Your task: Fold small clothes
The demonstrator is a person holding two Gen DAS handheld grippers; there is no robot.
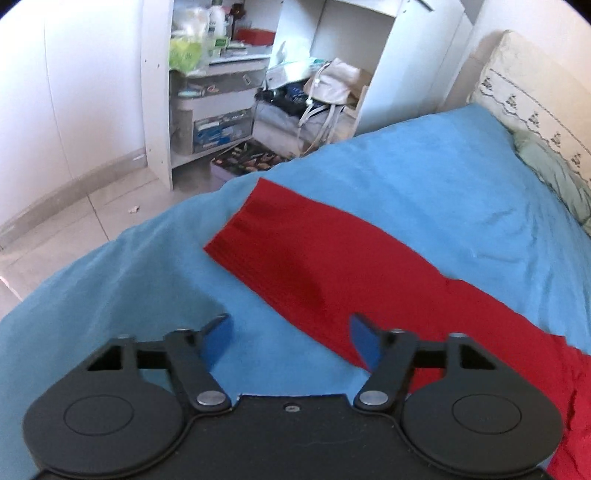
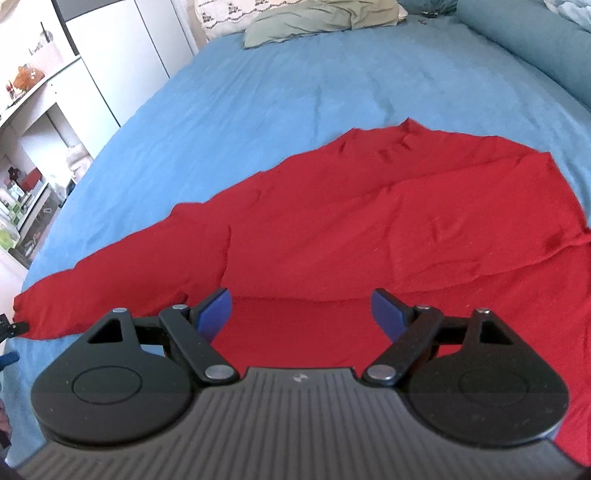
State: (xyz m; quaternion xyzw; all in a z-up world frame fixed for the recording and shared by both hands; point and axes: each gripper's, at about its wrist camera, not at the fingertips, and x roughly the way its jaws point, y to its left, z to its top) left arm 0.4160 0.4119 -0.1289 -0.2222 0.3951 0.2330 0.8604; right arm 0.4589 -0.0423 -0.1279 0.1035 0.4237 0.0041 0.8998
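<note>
A red long-sleeved garment (image 2: pixel 388 229) lies spread on the blue bedsheet (image 2: pixel 258 92). In the left wrist view its sleeve (image 1: pixel 317 254) stretches toward the bed's edge, cuff end far left. My left gripper (image 1: pixel 290 332) is open and empty, hovering over the sheet at the sleeve's near edge; its right finger is over red cloth. My right gripper (image 2: pixel 301 310) is open and empty, just above the garment's body near its bottom hem. The left gripper's tip shows at the right wrist view's far left edge (image 2: pixel 11 328).
A green pillow (image 2: pixel 306 18) and a patterned headboard cushion (image 1: pixel 535 92) lie at the head of the bed. A rolled blue-grey blanket (image 2: pixel 535 40) runs along the far right. White shelves (image 1: pixel 221 74) with clutter and a bag (image 1: pixel 332 88) stand beyond the bed's edge, over a tiled floor (image 1: pixel 74 214).
</note>
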